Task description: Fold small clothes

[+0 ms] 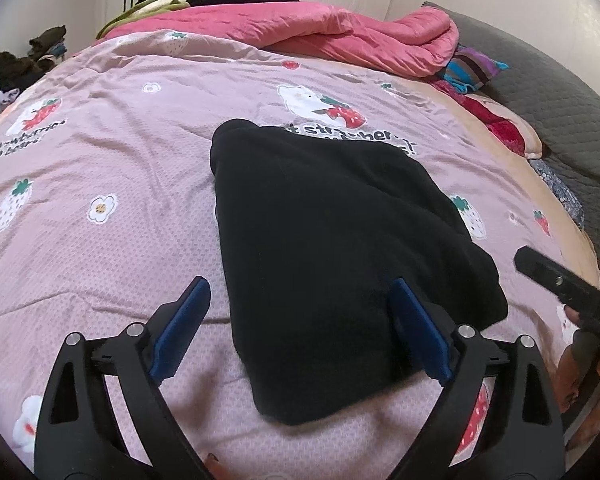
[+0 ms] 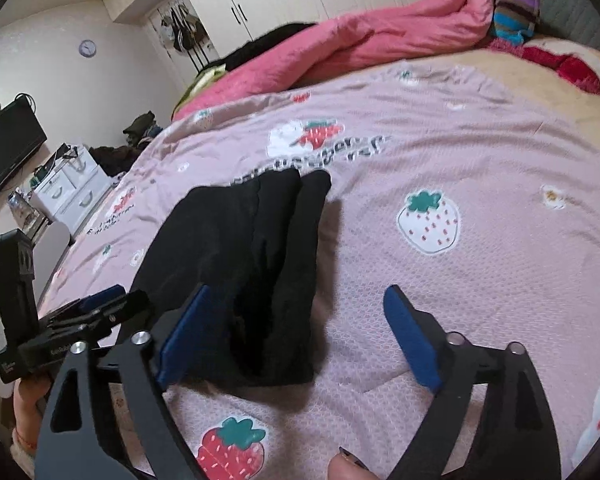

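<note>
Both sets of jaws stand wide apart, nothing between the blue pads. Left gripper [image 1: 300, 324] hovers over the near end of the black garment [image 1: 332, 248], one finger to its left above the bedspread, the other above the cloth itself. That garment lies folded into a thick bundle in the middle of the pink strawberry bedspread [image 1: 100, 160], layers showing along its edge. Right gripper [image 2: 296, 332] hangs just beside it on the right, left finger at the garment's near edge, right finger over bare bedspread. Beyond, a pink quilt [image 1: 320, 28] is bunched across the far side of the bed.
</note>
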Available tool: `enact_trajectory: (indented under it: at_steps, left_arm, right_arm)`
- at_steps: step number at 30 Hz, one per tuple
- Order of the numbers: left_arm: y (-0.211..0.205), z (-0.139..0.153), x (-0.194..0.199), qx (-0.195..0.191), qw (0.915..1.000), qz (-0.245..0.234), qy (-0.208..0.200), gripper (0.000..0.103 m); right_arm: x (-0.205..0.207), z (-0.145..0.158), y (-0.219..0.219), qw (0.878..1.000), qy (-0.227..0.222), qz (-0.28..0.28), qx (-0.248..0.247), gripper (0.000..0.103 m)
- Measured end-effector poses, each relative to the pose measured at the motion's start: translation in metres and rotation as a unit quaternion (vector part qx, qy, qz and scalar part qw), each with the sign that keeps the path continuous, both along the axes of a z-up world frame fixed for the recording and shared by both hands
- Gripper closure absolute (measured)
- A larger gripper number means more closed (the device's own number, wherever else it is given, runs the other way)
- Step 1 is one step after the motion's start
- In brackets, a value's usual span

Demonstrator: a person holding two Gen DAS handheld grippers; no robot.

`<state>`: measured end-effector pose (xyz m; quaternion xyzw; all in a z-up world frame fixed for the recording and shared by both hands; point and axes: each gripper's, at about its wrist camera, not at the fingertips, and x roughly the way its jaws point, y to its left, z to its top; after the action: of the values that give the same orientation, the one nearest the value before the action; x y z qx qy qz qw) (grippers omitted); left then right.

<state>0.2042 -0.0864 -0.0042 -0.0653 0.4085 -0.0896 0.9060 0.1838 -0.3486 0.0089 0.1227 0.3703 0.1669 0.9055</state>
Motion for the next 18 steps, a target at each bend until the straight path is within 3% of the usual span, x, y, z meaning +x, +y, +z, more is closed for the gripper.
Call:
enact_trajectory:
  at_steps: [5,18]
  left_arm:
    - [0.004,0.004,-0.009,0.001,1.0,0.003,-0.004,0.009]
    - [0.019,0.02,-0.045,0.01,0.9993,0.012,-0.034,0.009]
  right_arm:
    - [-0.017,0.011,0.006,0.998,-0.051,-0.015,-0.017,0.005]
    - [-0.064,0.032,0.025,0.99,-0.122,-0.047,-0.044,0.004]
